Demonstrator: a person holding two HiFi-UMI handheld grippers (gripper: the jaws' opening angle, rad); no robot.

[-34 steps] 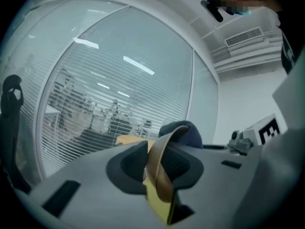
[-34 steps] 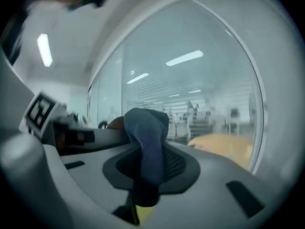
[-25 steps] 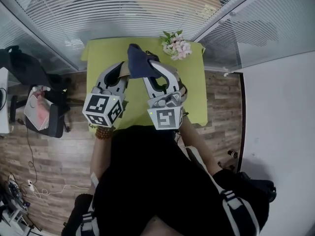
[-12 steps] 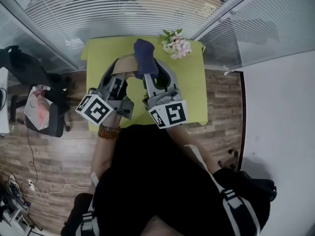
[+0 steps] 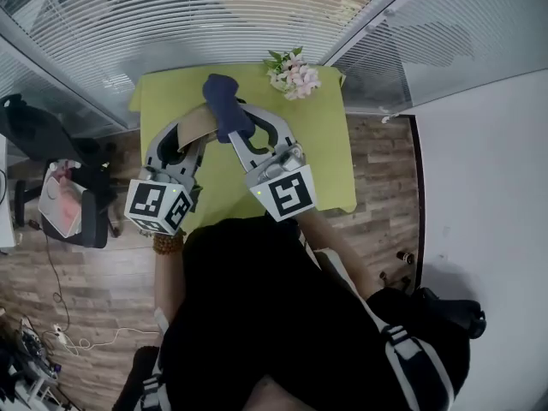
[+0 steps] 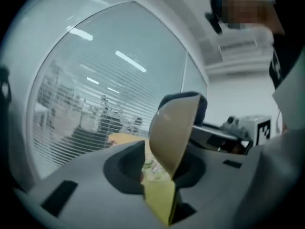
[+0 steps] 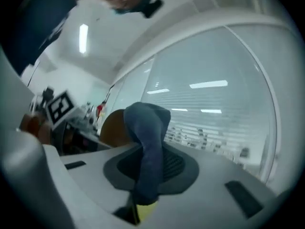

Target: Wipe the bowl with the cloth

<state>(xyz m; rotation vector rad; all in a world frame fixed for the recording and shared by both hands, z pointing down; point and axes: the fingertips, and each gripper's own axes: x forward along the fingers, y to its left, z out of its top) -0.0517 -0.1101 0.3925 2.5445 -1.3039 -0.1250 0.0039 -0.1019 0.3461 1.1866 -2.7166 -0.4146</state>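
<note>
**A:** Left claw?
**B:** Your left gripper (image 5: 190, 135) has its jaws opening. The bowl (image 6: 174, 128) rim sits between them, and the pads look clear of it. The bowl is tipped on edge above the table's (image 5: 321, 161) far-left part. Likely light, hard, slick: grip the rim deep.
**A:** Right?
**B:** Your right gripper (image 5: 244, 131) is closing tight on the cloth (image 5: 223, 101), beside the bowl. Soft, limp: keep it bunched.

A green table (image 5: 329, 148) stands on wood floor (image 5: 86, 289) beside blinded glass walls (image 5: 128, 20).
</note>
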